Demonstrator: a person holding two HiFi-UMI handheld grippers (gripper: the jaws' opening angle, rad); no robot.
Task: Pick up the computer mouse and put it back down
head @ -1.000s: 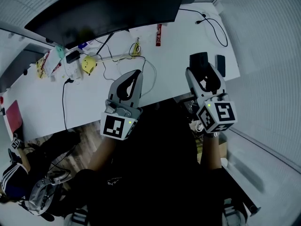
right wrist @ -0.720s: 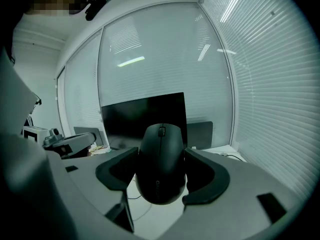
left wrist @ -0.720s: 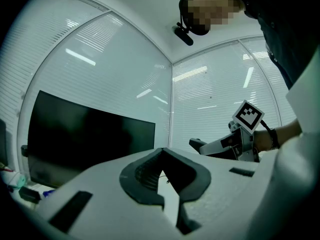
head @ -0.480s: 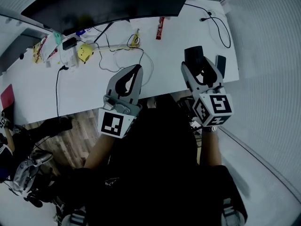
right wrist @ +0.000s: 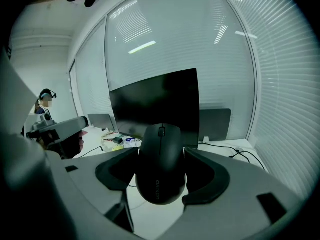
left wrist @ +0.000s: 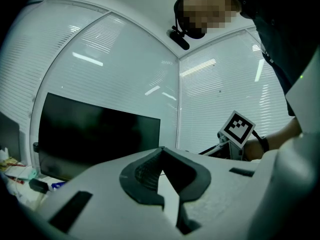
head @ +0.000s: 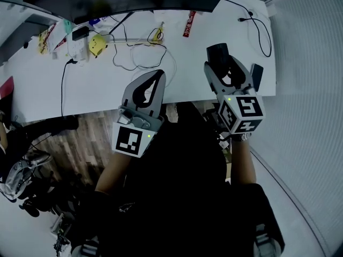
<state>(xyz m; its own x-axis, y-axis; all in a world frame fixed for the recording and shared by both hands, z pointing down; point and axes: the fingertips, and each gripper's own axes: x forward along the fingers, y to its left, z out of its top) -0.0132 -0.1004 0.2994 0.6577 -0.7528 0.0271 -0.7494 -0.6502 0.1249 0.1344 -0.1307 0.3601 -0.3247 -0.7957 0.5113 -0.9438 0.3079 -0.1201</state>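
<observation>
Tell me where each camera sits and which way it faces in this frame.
Head view: on the person's head, looking down at the desk; left gripper, right gripper and forearms show.
Left gripper view: on the left gripper, looking along its shut jaws at the monitor; the right forearm shows.
Right gripper view: on the right gripper, looking over the held mouse at the monitor.
Shared: both gripper views show the monitor.

Left gripper at 9 o'clock points toward 12, jaws together, empty. Right gripper at 3 o'clock, jaws clamped on the computer mouse.
</observation>
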